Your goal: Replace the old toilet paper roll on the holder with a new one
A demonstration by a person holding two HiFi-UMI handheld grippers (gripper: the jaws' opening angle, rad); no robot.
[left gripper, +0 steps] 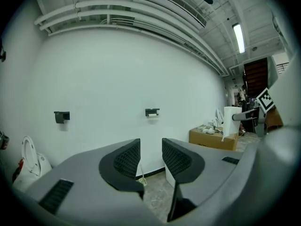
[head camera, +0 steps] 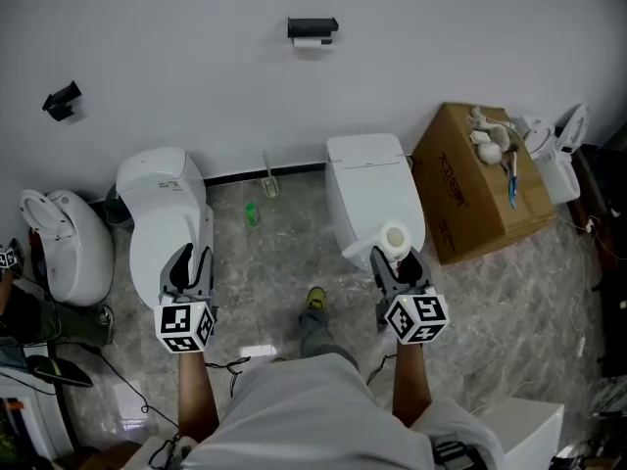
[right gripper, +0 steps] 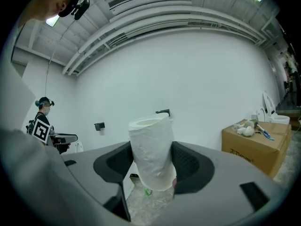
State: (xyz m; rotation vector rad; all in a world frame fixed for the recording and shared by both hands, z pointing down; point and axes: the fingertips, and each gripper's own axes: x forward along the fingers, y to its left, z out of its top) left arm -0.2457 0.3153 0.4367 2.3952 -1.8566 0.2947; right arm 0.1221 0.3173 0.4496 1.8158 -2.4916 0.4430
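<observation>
A plain white wall is faced, with a grey marbled floor below it. Two white ceramic toilets are stood against the wall, and a brown cardboard box is set just right of the right-hand one.

Both bare forearms are held out in front of the body, side by side and well apart, roughly parallel. Each claw is pointed towards the wall and tipped slightly below level, with its marker cube turned towards the head camera.

The left claw is held over the left toilet. Its jaws are parted by a narrow gap and nothing is gripped between them.

The right claw is held over the front of the right toilet. Its jaws are spread wide and closed on the new white toilet paper roll, which is kept upright with a slight tilt, both pads pressed against its sides.

The small black wall-mounted holder is seen high on the wall, well ahead of both claws, with the old, nearly used-up white roll hung under it.
</observation>
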